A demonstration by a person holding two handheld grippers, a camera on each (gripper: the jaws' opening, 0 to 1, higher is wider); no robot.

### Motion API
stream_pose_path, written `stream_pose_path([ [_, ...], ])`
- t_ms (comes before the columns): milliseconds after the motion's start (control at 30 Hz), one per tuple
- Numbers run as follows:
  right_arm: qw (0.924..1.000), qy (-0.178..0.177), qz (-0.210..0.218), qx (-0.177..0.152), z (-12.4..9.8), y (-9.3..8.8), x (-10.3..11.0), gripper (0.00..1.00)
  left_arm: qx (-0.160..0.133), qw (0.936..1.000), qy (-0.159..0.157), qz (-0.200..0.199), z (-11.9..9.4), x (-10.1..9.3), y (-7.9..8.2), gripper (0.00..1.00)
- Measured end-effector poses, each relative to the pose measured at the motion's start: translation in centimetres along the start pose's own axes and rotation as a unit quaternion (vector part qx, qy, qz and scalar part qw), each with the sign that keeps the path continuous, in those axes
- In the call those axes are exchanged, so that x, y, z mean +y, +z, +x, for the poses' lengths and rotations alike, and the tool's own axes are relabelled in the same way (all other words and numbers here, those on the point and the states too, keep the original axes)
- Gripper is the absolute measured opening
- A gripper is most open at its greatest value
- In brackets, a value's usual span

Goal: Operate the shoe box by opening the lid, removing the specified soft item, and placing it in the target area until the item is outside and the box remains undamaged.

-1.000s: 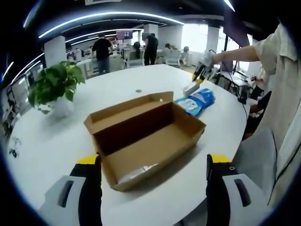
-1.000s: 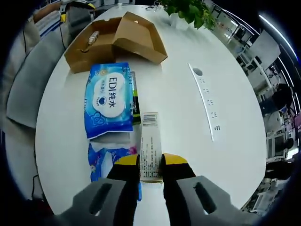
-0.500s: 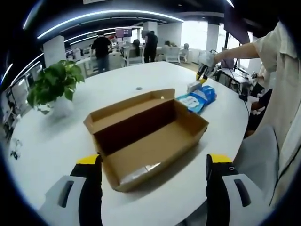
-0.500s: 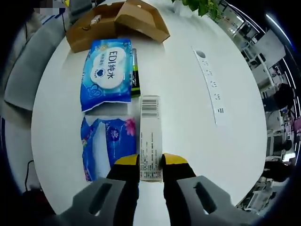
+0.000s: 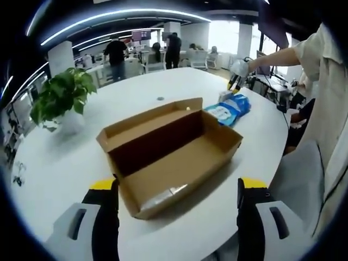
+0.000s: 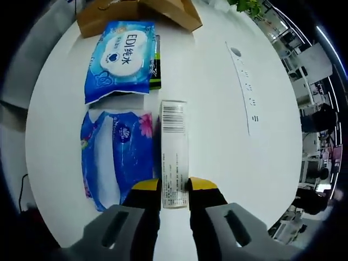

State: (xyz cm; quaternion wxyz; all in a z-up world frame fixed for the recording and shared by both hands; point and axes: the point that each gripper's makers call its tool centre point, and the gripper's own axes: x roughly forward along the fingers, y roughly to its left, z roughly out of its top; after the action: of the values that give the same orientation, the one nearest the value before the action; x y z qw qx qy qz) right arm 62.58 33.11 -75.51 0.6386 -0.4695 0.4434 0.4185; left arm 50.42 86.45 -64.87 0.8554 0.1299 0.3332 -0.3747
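The brown cardboard shoe box (image 5: 168, 149) stands with its lid open in the middle of the white round table (image 5: 65, 163); a small clear-wrapped item (image 5: 163, 196) lies at its near end. My left gripper (image 5: 176, 190) is open wide in front of the box, holding nothing. My right gripper (image 6: 174, 187) is shut on the end of a long white barcoded carton (image 6: 174, 147), beside a blue tissue pack (image 6: 117, 157). A blue wipes pack (image 6: 122, 51) lies between that and the shoe box (image 6: 141, 11). In the left gripper view the right gripper (image 5: 235, 81) is beyond the blue packs (image 5: 228, 109).
A potted plant (image 5: 60, 98) stands at the table's left. A dark green item (image 6: 156, 60) lies partly under the wipes pack. A socket strip (image 6: 247, 92) is set into the tabletop. The person's body (image 5: 326, 119) is at the right table edge. People stand far behind.
My right gripper has carried the white carton farther from the shoe box, so it now sits alongside the tissue pack. The left gripper has barely moved.
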Motion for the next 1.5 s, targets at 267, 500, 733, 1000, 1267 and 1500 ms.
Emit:
stream_pose_path([
  [267,0.9996,-0.018,0.02,-0.003,-0.1,0.0,-0.2,0.2,0.005,1.0,-0.004,0.007,0.2,-0.1,-0.1,0.91],
  [500,0.9975,-0.05,0.048,-0.012,-1.4,0.0,-0.3,0.31,0.012,0.9996,-0.009,0.025,0.4,0.2,0.2,0.89],
  [733,0.9906,-0.068,0.108,-0.049,-3.4,1.1,0.3,0.35,0.025,0.9983,-0.02,0.048,1.0,0.7,0.4,0.8],
  [1000,0.9755,-0.092,0.176,-0.095,-6.2,3.0,1.9,0.42,0.049,0.9944,-0.04,0.085,1.3,0.9,0.0,0.73],
  [1267,0.9574,-0.111,0.231,-0.134,-8.6,5.5,4.5,0.49,0.072,0.9901,-0.05,0.11,1.5,1.5,-0.8,0.67],
  [1500,0.9437,-0.122,0.262,-0.161,-10.6,7.9,8.0,0.55,0.079,0.9865,-0.064,0.128,1.9,2.3,-0.5,0.64],
])
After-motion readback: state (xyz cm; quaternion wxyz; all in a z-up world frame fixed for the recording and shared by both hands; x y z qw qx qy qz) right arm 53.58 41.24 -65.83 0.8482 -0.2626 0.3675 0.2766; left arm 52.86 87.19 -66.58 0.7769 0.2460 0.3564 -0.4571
